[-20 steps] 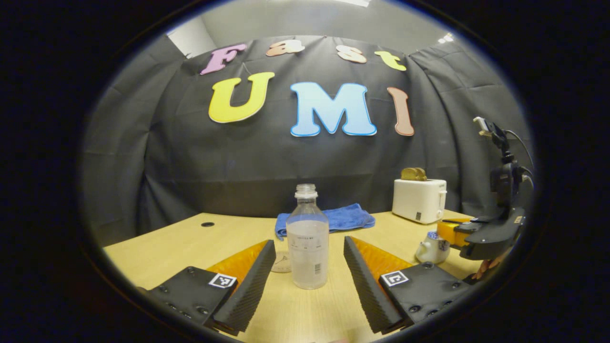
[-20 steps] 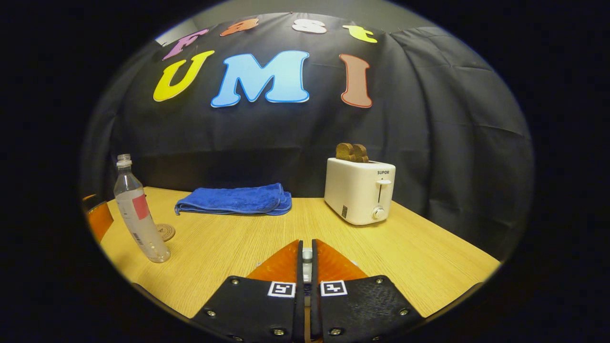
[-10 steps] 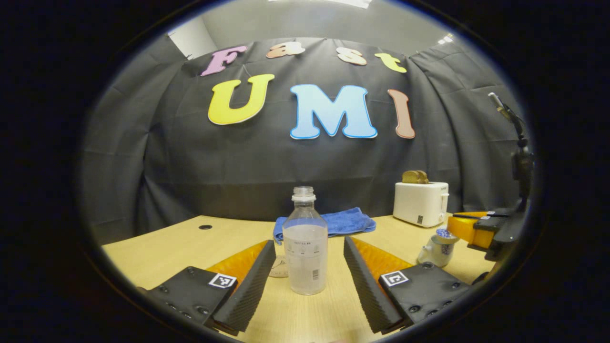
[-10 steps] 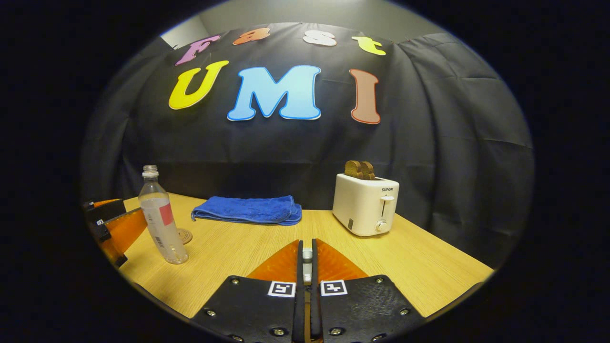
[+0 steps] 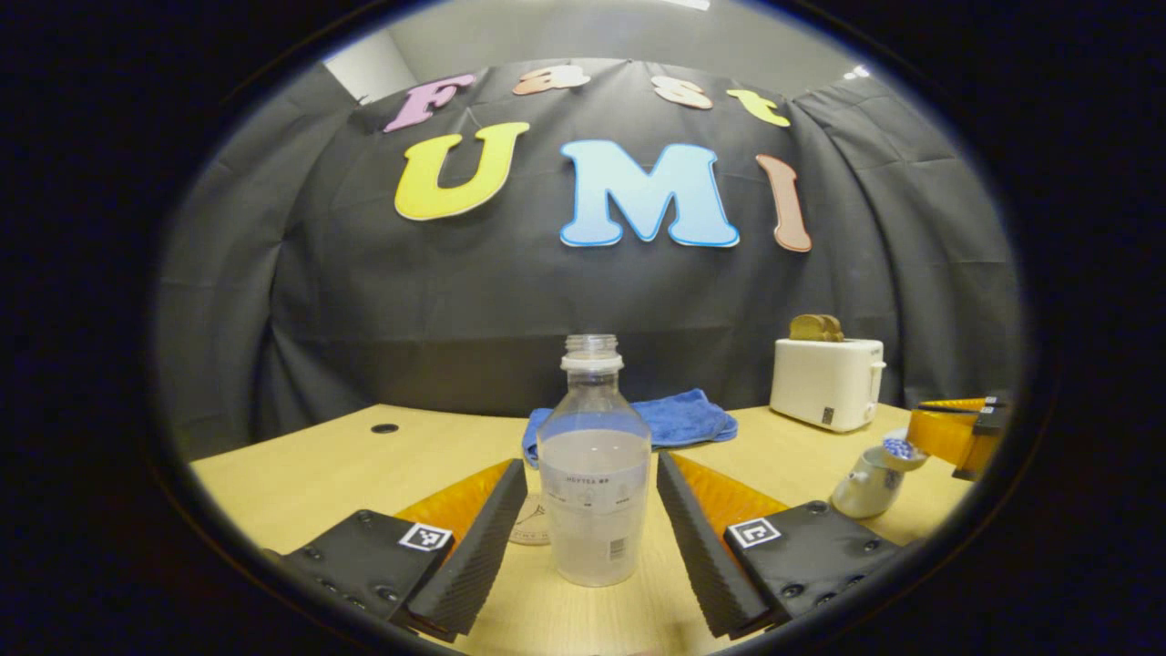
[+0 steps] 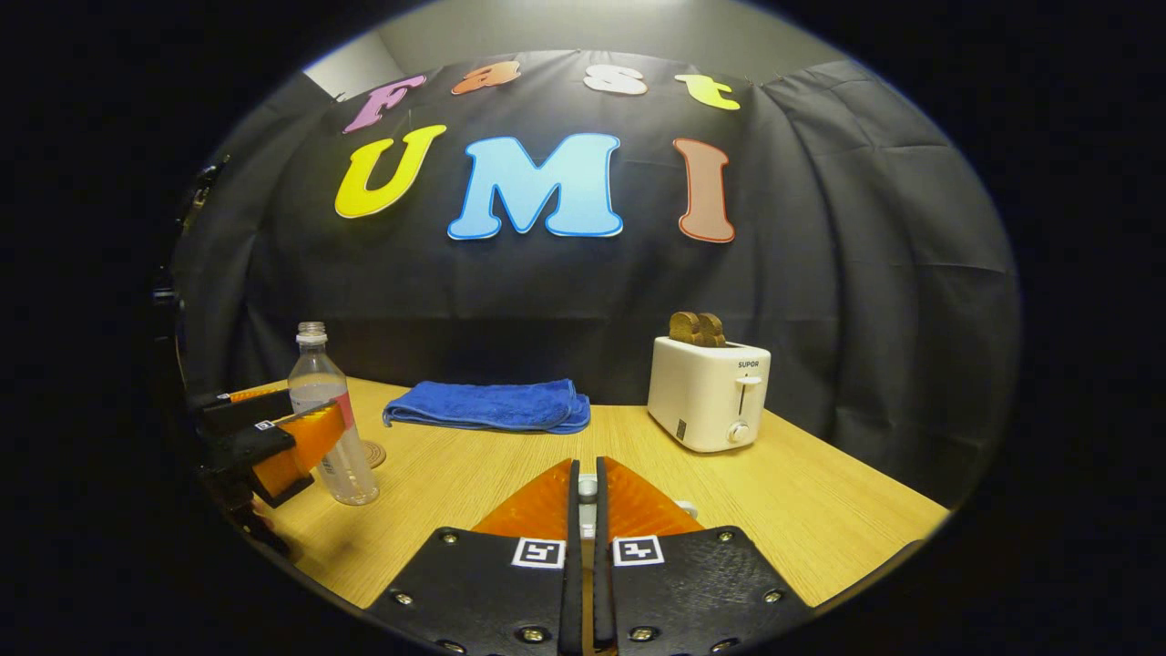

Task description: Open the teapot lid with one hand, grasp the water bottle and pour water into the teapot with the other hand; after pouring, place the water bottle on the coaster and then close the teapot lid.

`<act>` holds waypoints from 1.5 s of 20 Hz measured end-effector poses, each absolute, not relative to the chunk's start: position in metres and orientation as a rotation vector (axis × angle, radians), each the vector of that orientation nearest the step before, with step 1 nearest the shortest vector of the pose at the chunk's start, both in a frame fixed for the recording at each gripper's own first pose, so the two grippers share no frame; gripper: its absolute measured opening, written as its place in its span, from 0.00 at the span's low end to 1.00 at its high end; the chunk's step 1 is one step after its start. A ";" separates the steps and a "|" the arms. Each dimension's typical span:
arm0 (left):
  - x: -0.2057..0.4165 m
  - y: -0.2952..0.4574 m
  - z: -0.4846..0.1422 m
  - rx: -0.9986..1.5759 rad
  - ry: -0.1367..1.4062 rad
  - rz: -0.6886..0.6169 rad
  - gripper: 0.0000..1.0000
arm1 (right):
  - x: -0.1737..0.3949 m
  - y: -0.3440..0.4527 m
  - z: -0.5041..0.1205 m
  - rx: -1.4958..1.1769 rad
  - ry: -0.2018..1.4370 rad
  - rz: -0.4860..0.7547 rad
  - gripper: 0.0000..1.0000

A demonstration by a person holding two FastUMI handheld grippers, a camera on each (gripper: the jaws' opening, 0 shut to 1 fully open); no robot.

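I am bracketing the water bottle (image 5: 594, 474) with my left tool (image 5: 592, 510), jaws wide, the bottle standing uncapped on the table (image 5: 301, 474) between them, untouched. My right tool (image 6: 583, 497) is pinching something small and pale, probably the teapot lid; the teapot (image 5: 870, 483) is sitting to the right. Next move as I judge it: closing squarely on the bottle's body. The coaster (image 5: 530, 527) is lying just behind the bottle; blue towel (image 6: 487, 405) and toaster (image 6: 710, 396) are standing well clear.
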State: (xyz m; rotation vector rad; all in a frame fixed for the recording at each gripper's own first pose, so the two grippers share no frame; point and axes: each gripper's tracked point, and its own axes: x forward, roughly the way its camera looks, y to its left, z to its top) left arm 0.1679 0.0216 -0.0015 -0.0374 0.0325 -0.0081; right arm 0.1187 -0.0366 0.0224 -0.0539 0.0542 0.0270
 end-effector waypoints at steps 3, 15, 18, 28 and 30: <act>0.182 0.023 -0.004 -0.056 0.042 -0.007 0.99 | 0.117 -0.032 0.020 -0.067 0.059 0.043 0.05; 0.193 0.021 -0.011 -0.054 0.077 -0.024 0.87 | 0.058 -0.017 0.033 -0.070 0.017 0.110 0.05; 0.186 0.024 -0.003 -0.048 0.074 -0.024 0.88 | 0.029 -0.020 0.041 -0.073 -0.007 0.111 0.05; 0.174 -0.008 0.010 0.176 0.070 -0.090 0.87 | -0.071 -0.021 0.022 -0.026 0.013 0.158 0.05; 0.175 -0.017 0.007 0.220 0.076 -0.107 0.87 | -0.082 -0.016 0.012 -0.018 0.035 0.177 0.05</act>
